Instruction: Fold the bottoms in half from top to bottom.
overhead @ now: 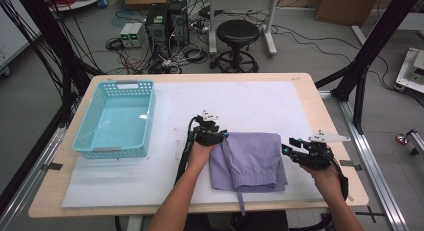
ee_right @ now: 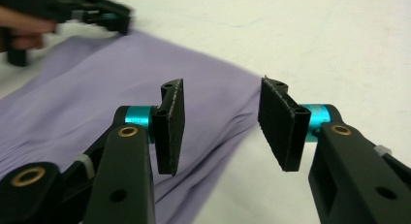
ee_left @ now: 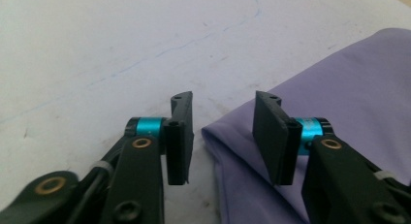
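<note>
A folded purple garment (overhead: 250, 158) lies on the white mat (overhead: 250, 98), front right of centre, with a drawstring (overhead: 241, 198) trailing toward the table's front edge. My left gripper (overhead: 223, 136) sits at the garment's far left corner. In the left gripper view, that gripper (ee_left: 223, 100) is open, and the cloth's corner (ee_left: 339, 88) lies under and between the jaws without the pads pressing it. My right gripper (overhead: 286, 149) hovers at the garment's right edge. In the right gripper view, the right gripper (ee_right: 220, 88) is open above the cloth (ee_right: 97, 93), with nothing between its jaws.
A turquoise plastic basket (overhead: 150, 113) stands on the left of the table with nothing in it. The mat covers most of the wooden tabletop (overhead: 320, 101). Beyond the far edge are a black stool (overhead: 237, 33), computer cases and cables on the floor.
</note>
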`<state>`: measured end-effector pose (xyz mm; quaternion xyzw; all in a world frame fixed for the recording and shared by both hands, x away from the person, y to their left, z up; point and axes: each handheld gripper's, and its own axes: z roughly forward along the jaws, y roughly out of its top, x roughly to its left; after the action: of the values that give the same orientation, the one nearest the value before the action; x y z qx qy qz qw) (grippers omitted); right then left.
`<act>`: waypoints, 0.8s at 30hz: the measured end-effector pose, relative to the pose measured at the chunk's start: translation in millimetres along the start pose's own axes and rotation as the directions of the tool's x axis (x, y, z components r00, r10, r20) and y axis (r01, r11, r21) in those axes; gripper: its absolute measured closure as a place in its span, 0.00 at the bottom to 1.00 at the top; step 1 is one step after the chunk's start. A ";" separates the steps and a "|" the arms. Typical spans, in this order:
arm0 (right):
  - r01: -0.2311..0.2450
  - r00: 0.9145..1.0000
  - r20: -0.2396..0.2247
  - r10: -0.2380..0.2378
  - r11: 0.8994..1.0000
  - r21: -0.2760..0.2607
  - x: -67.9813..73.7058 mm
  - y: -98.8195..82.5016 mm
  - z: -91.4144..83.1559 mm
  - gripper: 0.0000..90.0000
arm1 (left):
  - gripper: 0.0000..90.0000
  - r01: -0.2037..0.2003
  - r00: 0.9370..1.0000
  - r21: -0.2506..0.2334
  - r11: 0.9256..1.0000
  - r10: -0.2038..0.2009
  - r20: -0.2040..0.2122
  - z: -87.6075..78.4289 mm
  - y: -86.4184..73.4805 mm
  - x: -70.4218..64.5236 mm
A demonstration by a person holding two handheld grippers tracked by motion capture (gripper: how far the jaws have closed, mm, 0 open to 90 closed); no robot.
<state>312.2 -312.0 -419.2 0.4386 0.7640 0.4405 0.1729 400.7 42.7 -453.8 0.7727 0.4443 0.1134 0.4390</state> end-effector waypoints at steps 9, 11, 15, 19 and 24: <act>-0.046 0.998 0.050 0.038 0.983 0.176 -25.4 12.1 60.9 0.60 | 0.96 -0.039 0.998 0.058 0.998 0.036 0.049 2.9 -1.5 -1.8; -0.053 0.998 0.027 0.048 0.976 0.212 -28.3 10.6 69.3 0.76 | 0.96 -0.009 0.998 0.032 0.999 0.008 0.058 0.5 0.1 1.9; -0.006 1.000 0.013 0.003 0.978 0.207 -28.3 15.7 72.6 0.97 | 0.96 -0.026 0.997 -0.012 1.000 0.026 0.066 -3.7 12.3 5.5; -0.001 0.999 0.050 -0.006 0.988 0.151 -29.5 28.0 76.0 0.98 | 0.96 -0.013 0.998 -0.063 0.998 0.017 0.061 -4.5 19.3 14.2; 0.020 0.994 0.100 -0.033 0.992 0.123 -25.9 49.4 85.9 0.97 | 0.96 0.003 0.999 -0.129 0.992 0.001 0.036 -5.5 20.6 25.1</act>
<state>408.0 -277.2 -429.1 0.4600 0.7854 0.3677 0.1905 424.2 61.1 -440.0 0.7445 0.4285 0.1279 0.4958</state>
